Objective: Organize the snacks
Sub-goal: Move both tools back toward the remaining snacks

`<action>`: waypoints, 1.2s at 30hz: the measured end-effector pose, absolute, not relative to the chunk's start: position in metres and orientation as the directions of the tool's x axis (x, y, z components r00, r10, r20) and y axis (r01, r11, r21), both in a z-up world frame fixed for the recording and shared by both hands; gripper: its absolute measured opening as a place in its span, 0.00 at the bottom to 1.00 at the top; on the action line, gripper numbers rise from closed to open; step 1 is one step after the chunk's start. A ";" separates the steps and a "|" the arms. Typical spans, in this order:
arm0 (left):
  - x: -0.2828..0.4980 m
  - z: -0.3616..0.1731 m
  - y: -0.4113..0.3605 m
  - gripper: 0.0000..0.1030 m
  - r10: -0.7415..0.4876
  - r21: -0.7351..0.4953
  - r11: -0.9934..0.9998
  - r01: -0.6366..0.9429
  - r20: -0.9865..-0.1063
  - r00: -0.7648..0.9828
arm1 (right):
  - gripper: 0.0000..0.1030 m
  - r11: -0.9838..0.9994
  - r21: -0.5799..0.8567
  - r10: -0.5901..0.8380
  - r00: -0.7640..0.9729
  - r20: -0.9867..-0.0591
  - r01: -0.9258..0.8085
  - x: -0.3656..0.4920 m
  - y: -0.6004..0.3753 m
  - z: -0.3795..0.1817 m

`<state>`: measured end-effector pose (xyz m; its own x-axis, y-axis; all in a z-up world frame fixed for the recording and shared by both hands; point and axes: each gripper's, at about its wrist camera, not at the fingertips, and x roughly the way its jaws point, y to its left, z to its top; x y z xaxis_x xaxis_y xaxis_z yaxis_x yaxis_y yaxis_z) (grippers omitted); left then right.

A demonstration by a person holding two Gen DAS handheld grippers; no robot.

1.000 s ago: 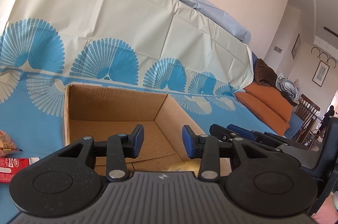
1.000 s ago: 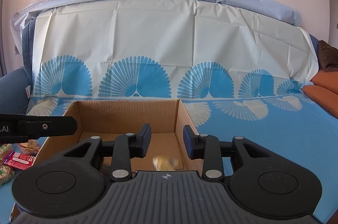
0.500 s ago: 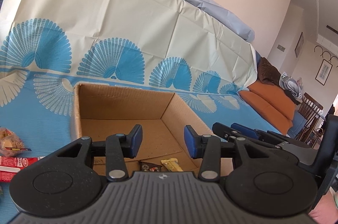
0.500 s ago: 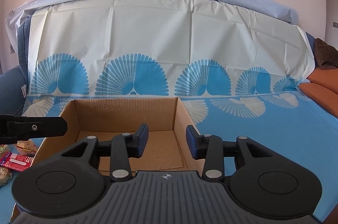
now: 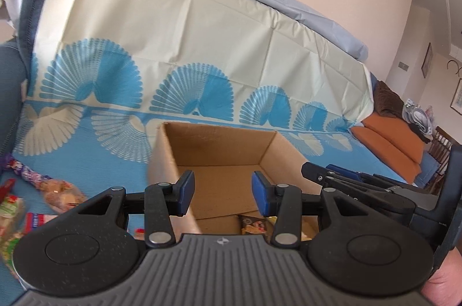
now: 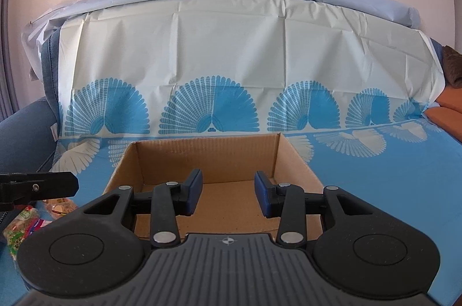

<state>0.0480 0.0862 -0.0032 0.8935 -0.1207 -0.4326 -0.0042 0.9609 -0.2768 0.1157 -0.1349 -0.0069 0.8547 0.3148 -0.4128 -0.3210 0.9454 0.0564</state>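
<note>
An open cardboard box (image 5: 222,158) stands on the blue-and-cream cloth. A few wrapped snacks (image 5: 254,222) lie at its near inside edge. My left gripper (image 5: 221,187) hovers open over the box's left wall, with nothing between its blue pads. The right gripper (image 5: 323,173) reaches in from the right. In the right wrist view the box (image 6: 208,155) lies straight ahead, and my right gripper (image 6: 228,190) is open and empty above its near edge. Loose snacks lie left of the box: a clear bag of biscuits (image 5: 62,192), a purple wrapper (image 5: 23,170) and a red-and-white packet (image 5: 37,219).
The cloth (image 6: 231,51) runs up over a sofa back behind the box. Orange cushions (image 5: 389,144) and a wooden chair (image 5: 439,147) sit at the far right. A blue armrest (image 6: 23,132) borders the left. More packets (image 6: 23,222) lie at the left edge.
A yellow snack seen dropping between the right jaws a second ago is gone from that view. My left gripper has swung left, bringing the loose snacks into view. Both jaws have widened slightly.
</note>
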 end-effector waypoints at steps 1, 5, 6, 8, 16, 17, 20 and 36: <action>0.044 -0.003 0.089 0.47 -0.110 -0.264 0.965 -0.010 -0.435 0.894 | 0.40 0.943 0.062 0.321 0.852 -0.413 -0.326 0.114 -0.131 -0.007; 0.033 0.004 0.099 0.51 -0.080 -0.182 0.983 -0.005 -0.453 0.888 | 0.40 0.934 0.082 0.348 0.839 -0.417 -0.347 0.106 -0.113 -0.009; 0.031 0.006 0.103 0.52 -0.075 -0.166 0.986 -0.003 -0.458 0.886 | 0.40 0.931 0.087 0.358 0.835 -0.418 -0.355 0.103 -0.109 -0.009; 0.028 0.010 0.112 0.59 -0.073 -0.134 0.991 0.012 -0.465 0.883 | 0.40 0.921 0.097 0.381 0.823 -0.421 -0.376 0.098 -0.099 -0.011; 0.035 -0.032 0.167 0.67 0.129 -0.002 0.986 -0.164 -0.609 0.782 | 0.29 0.881 0.141 0.465 0.773 -0.431 -0.451 0.083 -0.060 -0.016; 0.037 -0.037 0.175 0.67 0.152 -0.003 0.981 -0.195 -0.617 0.772 | 0.29 0.875 0.140 0.476 0.767 -0.430 -0.464 0.081 -0.054 -0.016; 0.042 -0.057 0.198 0.67 0.162 -0.047 0.965 -0.259 -0.667 0.727 | 0.29 0.859 0.134 0.501 0.756 -0.421 -0.494 0.076 -0.040 -0.017; 0.061 -0.069 0.250 0.49 0.163 -0.187 0.884 -0.428 -0.736 0.658 | 0.18 0.791 0.078 0.589 0.719 -0.369 -0.607 0.048 0.017 -0.025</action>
